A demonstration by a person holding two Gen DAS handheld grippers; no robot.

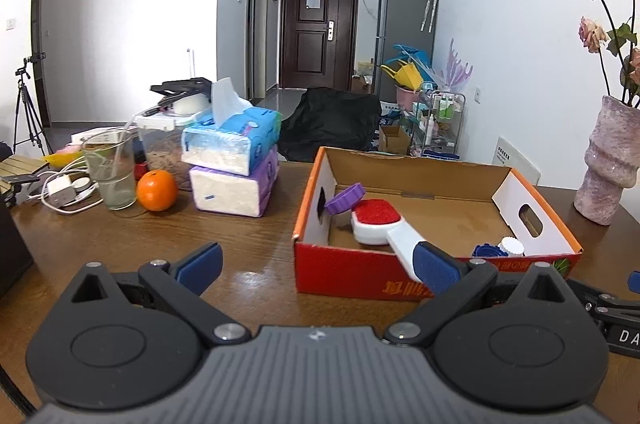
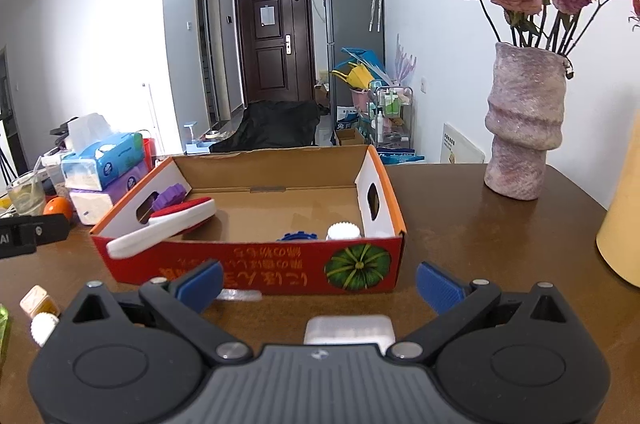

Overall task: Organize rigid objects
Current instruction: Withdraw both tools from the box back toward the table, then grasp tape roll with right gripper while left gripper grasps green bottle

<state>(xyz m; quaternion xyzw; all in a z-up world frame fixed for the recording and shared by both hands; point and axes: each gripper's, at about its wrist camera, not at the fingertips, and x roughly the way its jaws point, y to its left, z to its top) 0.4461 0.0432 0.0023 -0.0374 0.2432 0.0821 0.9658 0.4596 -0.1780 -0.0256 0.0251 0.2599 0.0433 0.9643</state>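
Note:
A red and orange cardboard box (image 1: 356,274) (image 2: 256,270) stands on the brown table. In it lie a purple lid (image 1: 344,199) (image 2: 170,198), a blue toothed lid (image 1: 488,250) (image 2: 298,237), a white cap (image 1: 511,247) (image 2: 343,231) and a red-topped white brush (image 1: 376,220) (image 2: 160,226) whose handle sticks out over the front wall. My left gripper (image 1: 318,266) is open just before the box, its right finger overlapping the handle's end. My right gripper (image 2: 319,284) is open before the box's front wall, with a white block (image 2: 348,330) on the table between its fingers.
Stacked tissue packs (image 1: 234,164), an orange (image 1: 157,190), a glass (image 1: 110,172) and cables lie left of the box. A pink vase (image 2: 524,120) with dried roses stands right of it, a yellow object (image 2: 624,208) further right. A small beige cube (image 2: 36,300) and white cap (image 2: 42,328) sit at my left.

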